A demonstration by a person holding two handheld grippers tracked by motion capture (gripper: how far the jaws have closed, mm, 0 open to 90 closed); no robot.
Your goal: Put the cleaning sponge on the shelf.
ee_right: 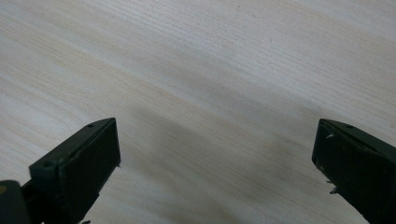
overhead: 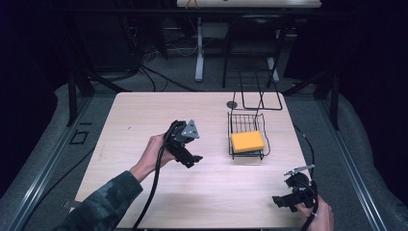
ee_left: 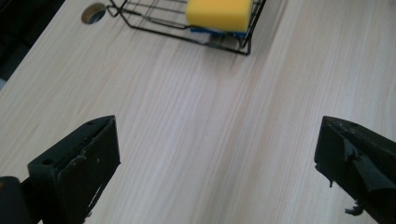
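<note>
A yellow sponge (overhead: 248, 141) lay inside the wire basket (overhead: 234, 129) on the table (overhead: 144, 115). The left gripper (overhead: 191, 159) hovered just left of the basket, jaws wide and empty. The right gripper (overhead: 284, 201) sat nearer the person than the basket, jaws wide, empty too.

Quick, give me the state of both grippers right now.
Left gripper: open, fingers wide apart, holding nothing, above the table and facing the basket with the yellow sponge.
Right gripper: open, holding nothing, over bare tabletop.

Dim lab, pale wooden table (overhead: 144, 125), black frame rig (overhead: 77, 91), floor cables (overhead: 159, 77)
</note>
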